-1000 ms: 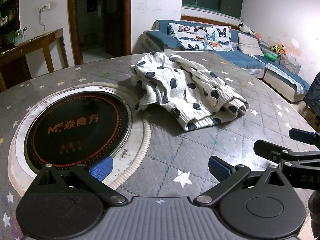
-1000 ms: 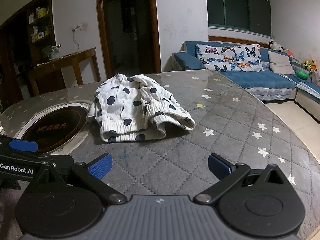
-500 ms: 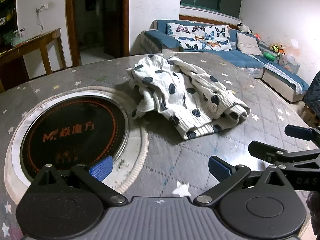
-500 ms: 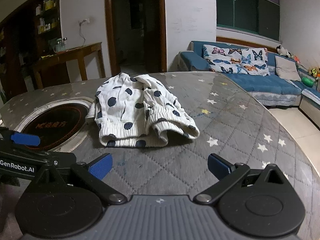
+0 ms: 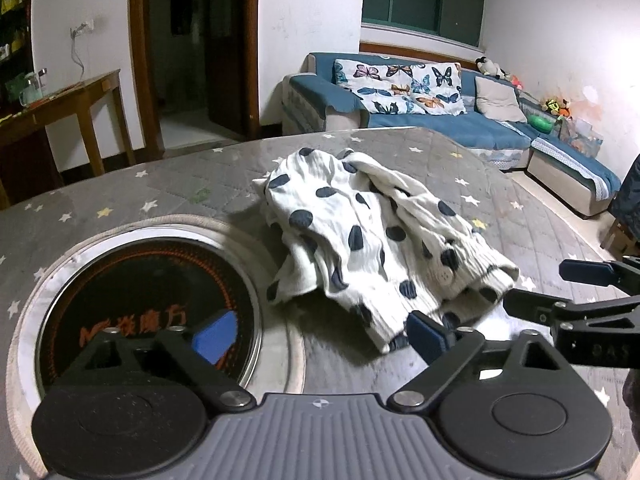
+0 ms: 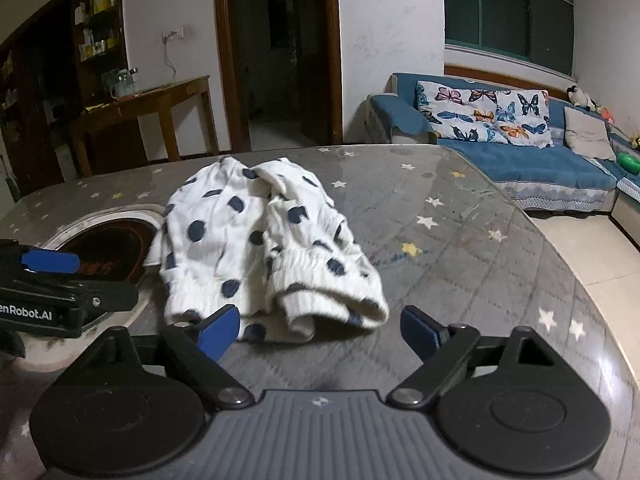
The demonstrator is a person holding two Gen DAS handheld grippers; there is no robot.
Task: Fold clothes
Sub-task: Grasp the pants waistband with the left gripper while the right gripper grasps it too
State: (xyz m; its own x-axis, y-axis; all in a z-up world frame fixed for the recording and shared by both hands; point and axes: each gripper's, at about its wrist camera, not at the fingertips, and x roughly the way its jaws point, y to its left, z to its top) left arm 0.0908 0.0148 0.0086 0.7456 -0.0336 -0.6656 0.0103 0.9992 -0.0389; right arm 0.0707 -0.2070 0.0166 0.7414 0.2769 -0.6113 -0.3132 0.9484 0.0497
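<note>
A crumpled white garment with dark blue dots (image 5: 372, 240) lies bunched on the round grey star-patterned table (image 5: 168, 188). My left gripper (image 5: 320, 338) is open just short of its near ribbed hem, its right fingertip close to the cloth. In the right wrist view the same garment (image 6: 264, 248) sits straight ahead, and my right gripper (image 6: 320, 326) is open with the ribbed cuff edge just beyond its fingertips. Nothing is held. The right gripper also shows at the right edge of the left wrist view (image 5: 572, 288), and the left gripper at the left edge of the right wrist view (image 6: 60, 276).
A black round cooktop (image 5: 148, 308) with a pale rim is set into the table to the garment's left. Behind the table stand a blue sofa (image 5: 432, 120) with butterfly cushions, a wooden side table (image 5: 60, 108) and a dark doorway (image 6: 280, 60).
Both grippers have moved forward toward the garment, which now looms larger and closer to the fingertips. Both stay open; the garment has not moved.
</note>
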